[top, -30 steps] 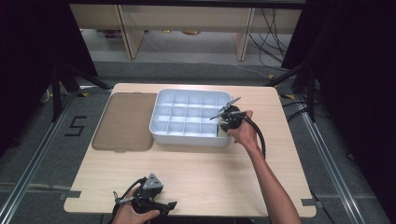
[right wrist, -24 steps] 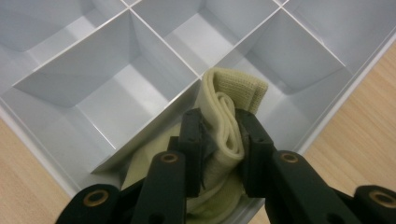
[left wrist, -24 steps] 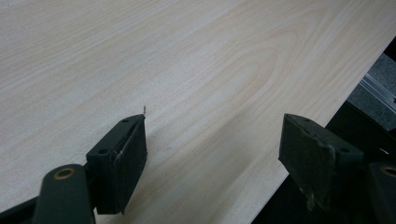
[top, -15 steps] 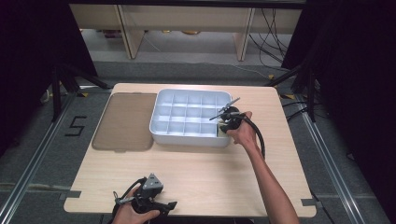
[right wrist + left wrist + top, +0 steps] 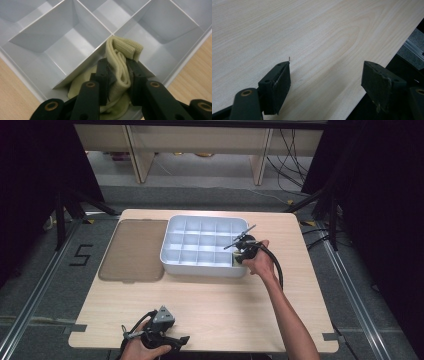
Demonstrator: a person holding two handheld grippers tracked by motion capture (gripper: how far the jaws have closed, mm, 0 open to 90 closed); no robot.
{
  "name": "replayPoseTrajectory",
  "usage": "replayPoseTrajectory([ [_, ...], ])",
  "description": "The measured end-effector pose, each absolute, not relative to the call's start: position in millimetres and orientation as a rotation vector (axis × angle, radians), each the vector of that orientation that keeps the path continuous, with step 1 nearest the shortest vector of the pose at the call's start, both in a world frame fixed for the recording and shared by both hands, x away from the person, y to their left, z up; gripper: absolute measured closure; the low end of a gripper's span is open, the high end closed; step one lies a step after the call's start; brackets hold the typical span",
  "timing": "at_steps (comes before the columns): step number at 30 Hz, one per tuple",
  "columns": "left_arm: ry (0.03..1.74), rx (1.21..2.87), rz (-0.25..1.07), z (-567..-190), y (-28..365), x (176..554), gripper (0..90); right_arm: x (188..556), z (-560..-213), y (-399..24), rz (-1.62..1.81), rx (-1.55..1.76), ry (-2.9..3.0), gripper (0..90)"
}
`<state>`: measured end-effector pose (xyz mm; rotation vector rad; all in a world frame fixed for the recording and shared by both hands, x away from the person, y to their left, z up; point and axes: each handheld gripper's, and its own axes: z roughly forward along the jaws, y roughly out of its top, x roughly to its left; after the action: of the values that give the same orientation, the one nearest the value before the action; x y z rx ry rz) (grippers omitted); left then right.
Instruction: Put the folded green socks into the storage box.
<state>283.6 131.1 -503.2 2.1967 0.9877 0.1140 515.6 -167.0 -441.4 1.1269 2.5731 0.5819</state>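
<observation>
Nothing has shifted over the last second: the right hand-held gripper (image 5: 117, 75) is kept clamped on a folded pale-yellow cloth (image 5: 119, 62), which is held in the corner compartment of the white divided tray (image 5: 200, 266) nearest the person's right hand. The cloth is judged to be mid-placement, not yet released. The left hand-held gripper (image 5: 325, 85) is rested near the table (image 5: 225, 300) edge, well apart from the tray, jaws apart and empty. A brown lid (image 5: 132, 250) lies just beside the tray. The compartment walls crowd the jaws.

Pale yellow folded knit fabric strip (image 5: 119, 67), pinched upright, lower end bunched in a corner compartment of the white plastic divided tray (image 5: 62, 37).
</observation>
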Motion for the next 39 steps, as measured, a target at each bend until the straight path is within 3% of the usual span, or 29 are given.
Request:
replayPoseTrajectory([
  [21, 1.0, 2.19, 0.124, -504.0, 130.9, 283.7, 22.9, 518.1, -446.2, -159.9, 0.501, 1.145, 2.602, 74.5],
  [29, 1.0, 2.192, 0.125, -504.3, 131.0, 284.1, 22.9, 518.8, -438.1, -166.6, 0.546, 1.184, 2.582, 69.9],
  [39, 0.989, 2.2, 0.124, -504.5, 130.3, 283.8, 22.9, 521.3, -438.5, -164.3, 0.501, 1.166, 2.615, 72.8],
])
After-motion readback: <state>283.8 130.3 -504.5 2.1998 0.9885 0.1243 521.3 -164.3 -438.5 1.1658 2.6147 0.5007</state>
